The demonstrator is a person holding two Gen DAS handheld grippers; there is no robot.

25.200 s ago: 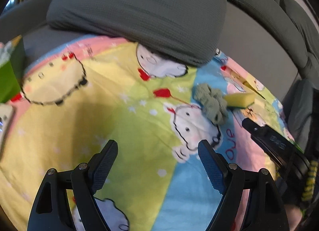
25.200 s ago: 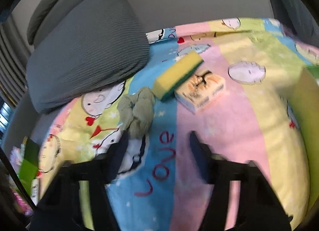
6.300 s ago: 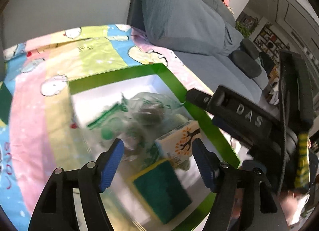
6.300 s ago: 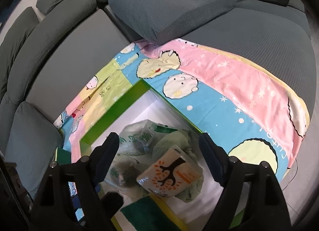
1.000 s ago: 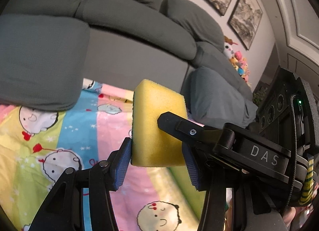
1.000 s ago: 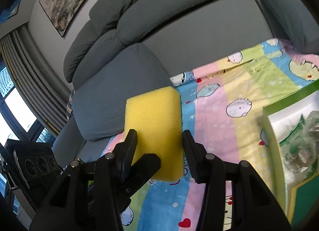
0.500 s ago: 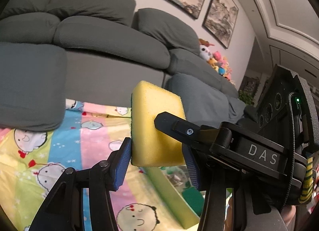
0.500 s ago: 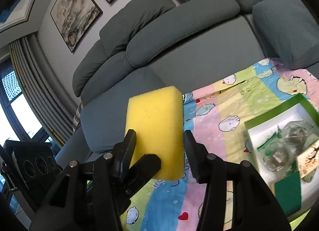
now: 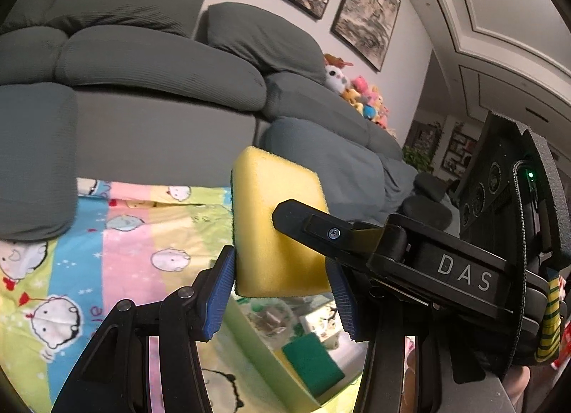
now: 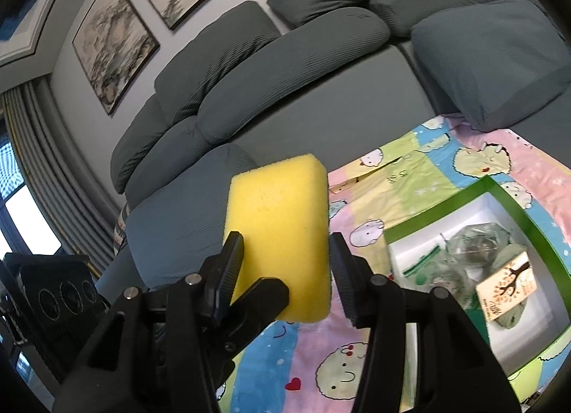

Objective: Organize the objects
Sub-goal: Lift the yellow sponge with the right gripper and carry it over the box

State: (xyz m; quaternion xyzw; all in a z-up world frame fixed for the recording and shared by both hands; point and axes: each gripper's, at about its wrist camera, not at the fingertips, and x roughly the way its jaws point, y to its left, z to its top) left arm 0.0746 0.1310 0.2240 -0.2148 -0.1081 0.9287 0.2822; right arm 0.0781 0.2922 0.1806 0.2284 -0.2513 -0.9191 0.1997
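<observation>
Grey ribbed upholstery covers the biggest thing here, a sectional sofa (image 9: pixel 160 67) whose cushions fill the upper half of both wrist views. On its seat lies a blanket (image 9: pixel 125 245) in pink, blue, yellow and green stripes with round cartoon faces printed on it.

On the blanket sits a box (image 10: pixel 474 192) with a bright green rim and white inside. It is at 4 o'clock in the right wrist view and at 6 o'clock in the left wrist view, under the fingers.

Both tools are up in the air above the blanket and meet on one object. The left gripper (image 9: pixel 282 270) has its blue-padded jaws clamped on the lower sides of the sponge (image 9: pixel 271 199). The right gripper (image 10: pixel 285 245) has black ribbed jaws that lie against the same sponge's two sides, closed on it. In the left wrist view one of its fingers crosses the sponge's face from 3 o'clock.

That sponge stands upright at the centre of each view, clear of the box and not touching the blanket. It is a thick rectangular block of bright yellow foam with rounded corners and a fine porous surface. A thin dark green layer shows along its 9 o'clock edge in the left wrist view.

In the box are crumpled clear plastic bags (image 10: pixel 474 245), a second sponge (image 9: pixel 310 359) with its green face up, and a small pack (image 10: pixel 506 284) printed with an orange-leafed tree.
</observation>
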